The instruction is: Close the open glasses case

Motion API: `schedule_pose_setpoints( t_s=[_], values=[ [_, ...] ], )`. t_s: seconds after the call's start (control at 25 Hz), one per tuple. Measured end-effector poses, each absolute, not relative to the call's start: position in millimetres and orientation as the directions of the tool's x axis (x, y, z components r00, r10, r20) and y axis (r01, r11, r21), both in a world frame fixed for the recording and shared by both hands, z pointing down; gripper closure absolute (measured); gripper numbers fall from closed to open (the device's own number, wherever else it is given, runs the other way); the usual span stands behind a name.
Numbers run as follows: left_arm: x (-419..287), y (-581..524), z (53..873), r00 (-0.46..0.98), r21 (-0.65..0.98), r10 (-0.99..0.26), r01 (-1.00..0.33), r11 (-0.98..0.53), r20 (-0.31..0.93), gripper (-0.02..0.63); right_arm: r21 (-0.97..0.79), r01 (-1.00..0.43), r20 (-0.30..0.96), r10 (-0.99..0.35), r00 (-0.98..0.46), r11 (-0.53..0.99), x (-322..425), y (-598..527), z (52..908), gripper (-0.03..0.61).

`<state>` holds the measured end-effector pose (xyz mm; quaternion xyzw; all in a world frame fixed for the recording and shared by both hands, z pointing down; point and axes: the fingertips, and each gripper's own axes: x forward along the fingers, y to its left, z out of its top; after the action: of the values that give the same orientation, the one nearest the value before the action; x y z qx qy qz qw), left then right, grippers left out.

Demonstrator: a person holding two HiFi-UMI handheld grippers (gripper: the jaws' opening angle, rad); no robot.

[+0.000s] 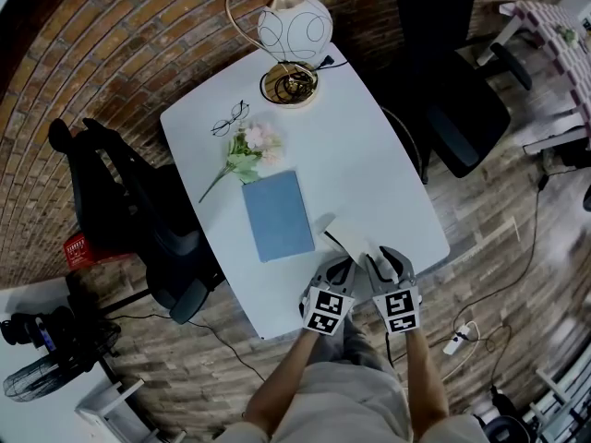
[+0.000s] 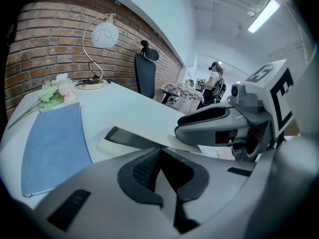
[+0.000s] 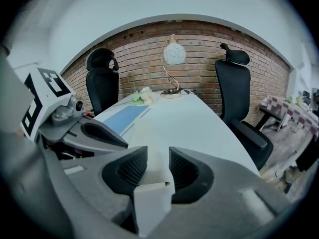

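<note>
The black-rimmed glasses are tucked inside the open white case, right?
No. The thin black-rimmed glasses lie bare on the white table, beside the pink flower sprig, well away from the open white glasses case. The head view shows this.

Bright, even indoor light; ceiling strip light (image 2: 264, 15) above worktop (image 2: 124, 103) flares white. Worktop pale, faint soft shadows. Heavy fisheye bending, dark corners. Left tongs (image 2: 160, 158) before worktop blurred.

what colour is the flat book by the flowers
Plain light blue; the flat rectangular book shows best in the head view.
</note>
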<state>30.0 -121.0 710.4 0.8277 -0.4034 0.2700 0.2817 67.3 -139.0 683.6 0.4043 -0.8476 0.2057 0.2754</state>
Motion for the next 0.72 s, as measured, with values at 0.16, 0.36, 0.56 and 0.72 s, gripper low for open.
schedule_pose_setpoints(
  t_s=[0.16,0.36,0.56,0.72],
  values=[
    [28.3,-118.4,712.3,0.525,0.248,-0.511,-0.821,-0.513,0.680,0.611,-0.121,-0.795,0.637,-0.568,-0.522,0.595,65.7,-137.1,684.8,0.456],
    [25.5,-115.2,714.9,0.523,0.249,-0.504,-0.822,-0.512,0.688,0.611,-0.117,-0.792,0.641,-0.563,-0.521,0.600,63.1,-134.8,686.2,0.456],
    [23.2,-111.7,717.8,0.523,0.253,-0.496,-0.821,-0.512,0.693,0.611,-0.104,-0.788,0.647,-0.560,-0.517,0.607,60.7,-131.3,688.3,0.456],
    [18.5,-109.5,723.9,0.511,0.241,-0.491,-0.824,-0.513,0.705,0.611,-0.096,-0.785,0.653,-0.556,-0.514,0.612,58.0,-129.1,691.1,0.456]
  ],
)
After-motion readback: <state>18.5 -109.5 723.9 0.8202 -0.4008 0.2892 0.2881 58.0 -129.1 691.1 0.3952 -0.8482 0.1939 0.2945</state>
